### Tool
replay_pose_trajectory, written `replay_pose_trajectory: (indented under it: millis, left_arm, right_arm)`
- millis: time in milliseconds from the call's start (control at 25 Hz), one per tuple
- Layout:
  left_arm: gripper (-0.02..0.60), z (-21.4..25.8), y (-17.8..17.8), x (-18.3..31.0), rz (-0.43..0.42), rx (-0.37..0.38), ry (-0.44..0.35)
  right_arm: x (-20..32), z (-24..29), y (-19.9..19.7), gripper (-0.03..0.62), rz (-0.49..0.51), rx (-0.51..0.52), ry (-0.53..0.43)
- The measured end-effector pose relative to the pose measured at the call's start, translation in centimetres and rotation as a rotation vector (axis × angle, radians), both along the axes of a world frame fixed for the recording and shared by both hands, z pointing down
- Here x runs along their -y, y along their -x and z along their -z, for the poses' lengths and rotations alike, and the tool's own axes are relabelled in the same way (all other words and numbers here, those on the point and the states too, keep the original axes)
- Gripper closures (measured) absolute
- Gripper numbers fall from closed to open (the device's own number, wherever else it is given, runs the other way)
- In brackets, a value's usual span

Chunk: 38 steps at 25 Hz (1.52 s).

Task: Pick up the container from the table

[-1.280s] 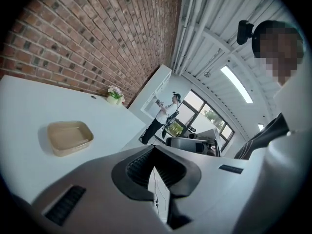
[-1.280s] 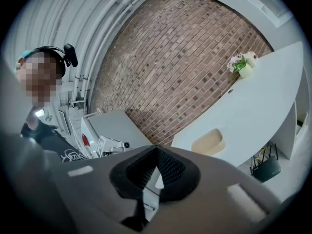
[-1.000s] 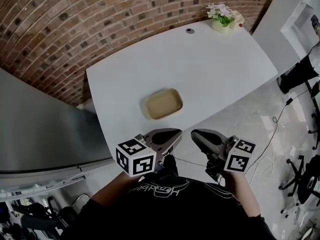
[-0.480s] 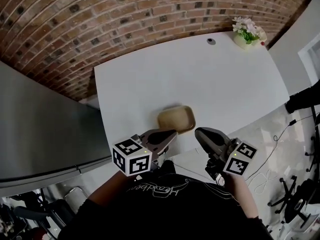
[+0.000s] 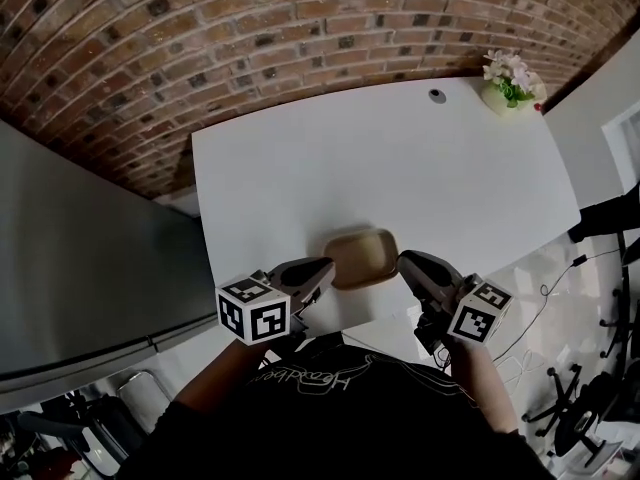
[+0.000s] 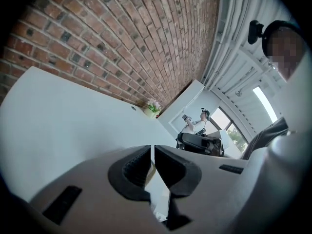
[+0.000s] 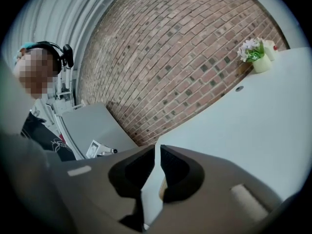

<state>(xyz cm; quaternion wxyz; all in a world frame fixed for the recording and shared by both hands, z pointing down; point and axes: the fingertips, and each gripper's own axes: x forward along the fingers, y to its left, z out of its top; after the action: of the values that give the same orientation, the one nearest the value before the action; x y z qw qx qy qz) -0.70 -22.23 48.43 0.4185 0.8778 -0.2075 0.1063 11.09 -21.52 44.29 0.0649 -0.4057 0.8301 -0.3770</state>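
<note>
A shallow tan container lies near the front edge of the white table. My left gripper hovers at its left near corner with the jaws shut and nothing in them. My right gripper is at its right near corner; its jaws have just been opening to a slim gap, with nothing between them. In the left gripper view the left gripper points across the table top. A tan sliver of the container shows behind the right gripper in the right gripper view.
A small pot of flowers stands at the table's far right corner, next to a round cable hole. A brick wall runs behind the table. A grey cabinet stands to the left. Office chairs stand at the right.
Both grippers have moved forward from short of the table's front edge to either side of the container's near end. The container has not moved on the table.
</note>
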Motion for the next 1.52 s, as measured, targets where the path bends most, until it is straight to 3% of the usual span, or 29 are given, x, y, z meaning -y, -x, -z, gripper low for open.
replay_pose_trajectory:
  millis: [400,600,720,960,1240,1520]
  left_arm:
    - [0.558,-5.2,3.6,1.4,0.154,0.052,0.148]
    - [0.529,-7.1,3.7,1.7,0.150,0.124,0.163]
    - [0.512,-7.8,3.2,1.8,0.142,0.126,0.196]
    - [0.449,-9.8,2.8,1.8,0.151,0.149,0.267]
    - [0.440,-11.4,1.5,1.5,0.131,0.131,0.343]
    - [0.442,-12.9,1.1,1.4,0.162,0.116,0.421]
  right_arm:
    - [1.8,-4.4,-1.9,0.534,-0.024,-0.054,0.099]
    - [2.5,-6.3,-3.2,0.506,-0.044,-0.062,0.119]
    - [2.5,-7.7,-3.5,0.497,-0.053,-0.067,0.148]
    - [2.4,-10.8,-4.3,0.416,-0.071,-0.095,0.219]
    - [2.1,-14.1,-4.4,0.414,-0.025,-0.087,0.320]
    - [2.0,-16.3,-4.0,0.416,0.007,-0.071,0.383]
